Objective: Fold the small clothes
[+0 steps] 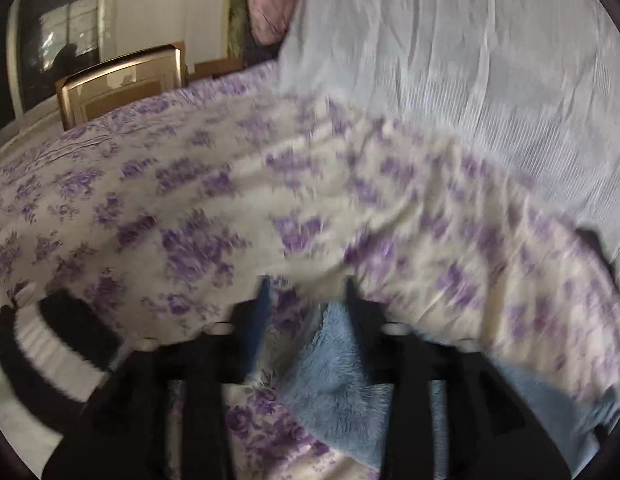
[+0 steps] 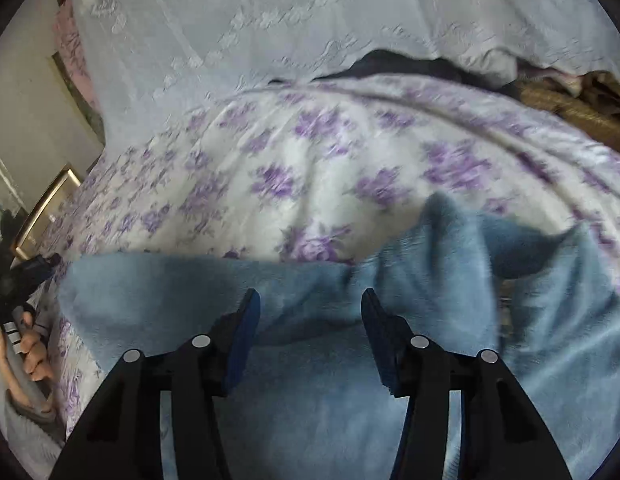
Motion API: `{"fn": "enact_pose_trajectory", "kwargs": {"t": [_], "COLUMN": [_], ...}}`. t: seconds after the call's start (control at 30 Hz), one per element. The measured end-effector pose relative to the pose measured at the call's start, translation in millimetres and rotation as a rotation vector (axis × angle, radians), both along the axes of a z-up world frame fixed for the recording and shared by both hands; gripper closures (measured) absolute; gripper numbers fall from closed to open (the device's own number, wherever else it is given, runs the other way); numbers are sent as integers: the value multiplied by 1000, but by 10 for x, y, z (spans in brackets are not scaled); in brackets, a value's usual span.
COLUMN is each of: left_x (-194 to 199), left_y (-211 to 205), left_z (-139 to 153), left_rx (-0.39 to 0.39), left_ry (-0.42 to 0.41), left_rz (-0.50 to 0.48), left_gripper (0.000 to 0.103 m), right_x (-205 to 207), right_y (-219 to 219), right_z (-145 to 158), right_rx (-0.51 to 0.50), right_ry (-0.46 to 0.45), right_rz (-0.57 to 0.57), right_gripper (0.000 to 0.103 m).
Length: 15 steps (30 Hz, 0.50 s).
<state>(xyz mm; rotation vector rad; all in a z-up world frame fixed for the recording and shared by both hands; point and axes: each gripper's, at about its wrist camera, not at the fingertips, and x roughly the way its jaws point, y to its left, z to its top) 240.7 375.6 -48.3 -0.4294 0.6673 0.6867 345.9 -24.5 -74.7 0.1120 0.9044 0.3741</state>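
Observation:
A fluffy light-blue garment (image 2: 310, 380) lies spread on the purple-flowered bedsheet (image 2: 294, 168), with one part bunched up in a raised fold (image 2: 446, 216). My right gripper (image 2: 310, 304) hovers over it, jaws apart, and the blue pads (image 2: 242, 336) show bare with the fleece beneath them. In the left wrist view my left gripper (image 1: 306, 292) stands open over the sheet (image 1: 190, 208). A corner of the blue garment (image 1: 334, 376) lies under it, near the right finger, and nothing is pinched. The picture is blurred.
A pale blue bedspread (image 1: 450, 60) covers the far side of the bed. A black-and-white striped piece of cloth (image 1: 50, 344) lies at the near left. A wooden chair back (image 1: 122, 80) stands past the bed's edge. Dark and brown clothes (image 2: 570, 100) are heaped at the far right.

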Motion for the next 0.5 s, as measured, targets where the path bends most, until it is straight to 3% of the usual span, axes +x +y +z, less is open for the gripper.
{"fn": "enact_pose_trajectory", "kwargs": {"t": [0.07,0.13,0.17,0.23,0.27,0.3,0.4,0.47,0.5], "left_x": [-7,106,204,382,479,522,429,298,231], "left_y": [-41,-216,-336,-505,-548,-560,-577,-670,-767], "left_z": [46,-48,-146,-397,-553,-626,-457,-303,-240], "left_rx": [-15,-25,-14,62,105,124,129,109,93], "left_ry": [-26,26,85,230,313,346,298,243,225], "left_rz": [-54,-156,-208,-217,-211,-213,-206,-245,-284], "left_gripper": [45,36,31,27,20,17,19,19,19], "right_x": [43,170,178,124,62,-38,-380,-715,-859], "right_y": [-9,70,145,262,257,205,2,-213,-304], "right_z": [-93,-331,-383,-341,-298,-215,-32,36,6], "right_rx": [22,-3,-38,-113,-108,-84,-99,-176,-201], "right_ry": [75,185,158,105,92,75,20,-25,-26], "right_rz": [11,41,50,57,43,35,49,32,30], "right_gripper": [50,45,44,45,45,45,45,38,30]}}
